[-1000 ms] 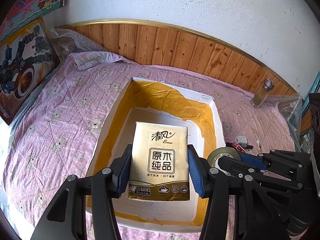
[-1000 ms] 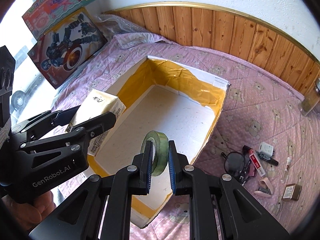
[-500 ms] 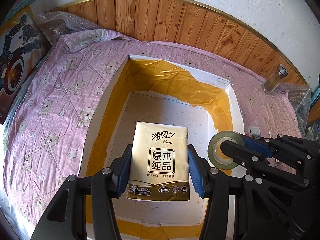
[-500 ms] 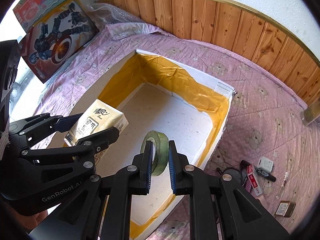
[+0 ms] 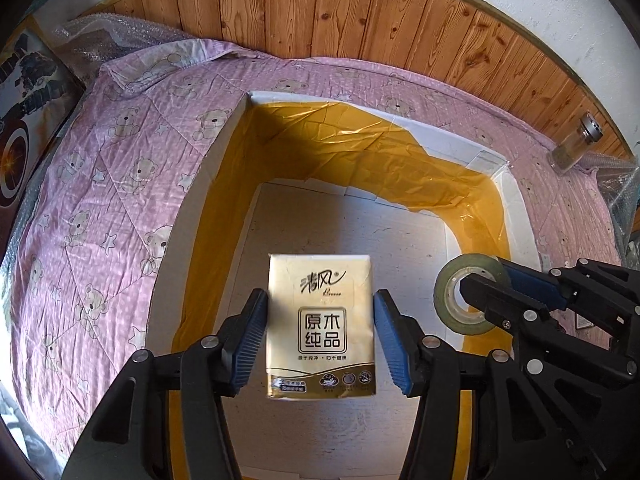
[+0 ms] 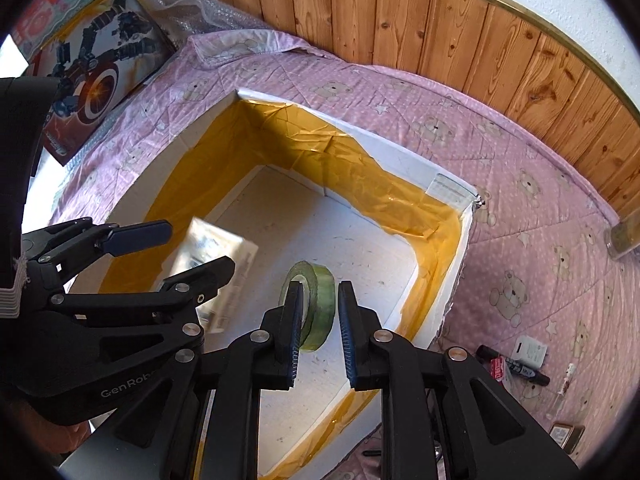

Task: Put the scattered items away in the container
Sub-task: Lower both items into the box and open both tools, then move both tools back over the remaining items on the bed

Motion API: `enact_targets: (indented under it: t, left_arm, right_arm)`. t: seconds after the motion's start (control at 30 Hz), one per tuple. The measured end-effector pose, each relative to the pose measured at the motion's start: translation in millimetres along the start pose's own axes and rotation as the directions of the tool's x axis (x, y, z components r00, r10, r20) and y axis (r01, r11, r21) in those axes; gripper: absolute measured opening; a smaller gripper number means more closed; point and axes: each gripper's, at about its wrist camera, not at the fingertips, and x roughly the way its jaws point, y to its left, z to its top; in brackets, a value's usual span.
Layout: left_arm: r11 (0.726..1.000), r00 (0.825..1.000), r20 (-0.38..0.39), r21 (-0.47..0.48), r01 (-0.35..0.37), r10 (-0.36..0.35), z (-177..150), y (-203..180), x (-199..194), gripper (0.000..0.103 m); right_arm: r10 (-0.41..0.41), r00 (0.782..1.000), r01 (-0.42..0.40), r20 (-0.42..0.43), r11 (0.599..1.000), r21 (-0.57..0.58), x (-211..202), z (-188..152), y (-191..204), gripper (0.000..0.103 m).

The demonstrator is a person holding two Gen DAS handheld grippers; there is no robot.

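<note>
Both my grippers are over the open box [image 5: 224, 152], a white container lined with yellow tape, sitting on the bed's pink bear-print quilt [image 5: 100, 200].

Left gripper [image 5: 320, 336]: jaws spread, blue pads clear of the tissue pack [image 5: 321, 326] on both sides with a thin gap showing each way. The pack sits between them, label up, above the white box floor; in the right wrist view it is blurred [image 6: 208, 268], and I cannot tell whether it is touching the floor.

Right gripper [image 6: 318, 320]: jaws parted. The green tape roll [image 6: 316, 304] stands on edge between them, against the left finger, a visible gap to the right one (from the left wrist view the roll [image 5: 468, 292] looks hooked over a fingertip through its core). It is inside the box outline, near the right wall.

On the quilt right of the box: a marker [image 6: 524, 372], a small white card [image 6: 530, 350], a small brown box [image 6: 564, 434]. A glass jar [image 5: 576, 148] stands by the wooden headboard [image 5: 360, 20].
</note>
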Motion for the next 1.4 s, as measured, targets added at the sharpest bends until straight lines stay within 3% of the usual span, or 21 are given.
enact_targets:
  t: [0.1,0.47,0.73,0.87,1.07,1.17,1.23,1.4]
  left_arm:
    - [1.000,1.000,-0.002,-0.013,-0.020,0.020,2,6,6,0.071]
    - [1.000,1.000,0.018,-0.023,-0.001,0.001,-7,18,-9,0.075]
    - [1.000,0.999,0.046,0.009,-0.015,0.014,-41,19,-38,0.075]
    - [1.000,0.998,0.054,0.013,-0.021,0.020,-64,23,-50,0.075]
    - [0.999,1.000,0.003,0.042,0.009,-0.009,-104,11,-51,0.075]
    - [0.999,1.000,-0.028,0.053,0.011,-0.009,-122,3,-44,0.075]
    - [0.997,1.000,-0.022,0.081,-0.010,0.012,-133,-4,-46,0.075]
    - [0.996,1.000,-0.017,0.085,-0.016,0.017,-142,-16,-54,0.075]
  right_arm:
    - [0.005,1.000,-0.005,0.009,1.000,0.025,1,0,-6,0.037]
    - [0.028,0.997,-0.032,0.072,0.997,0.065,-32,-11,-11,0.037]
    - [0.005,0.993,-0.022,0.120,0.990,0.139,-66,-42,-21,0.041]
    - [0.010,0.995,-0.027,0.096,0.984,0.174,-67,-64,-21,0.042]
    - [0.023,1.000,-0.027,0.020,0.981,0.190,-48,-95,-13,0.042]
    - [0.056,0.998,-0.052,-0.015,0.982,0.181,-39,-113,-6,0.034]
    - [0.075,0.997,-0.071,-0.019,0.981,0.179,-38,-125,-2,0.034]
    - [0.125,0.991,-0.133,0.052,0.969,0.209,-56,-137,-4,0.036]
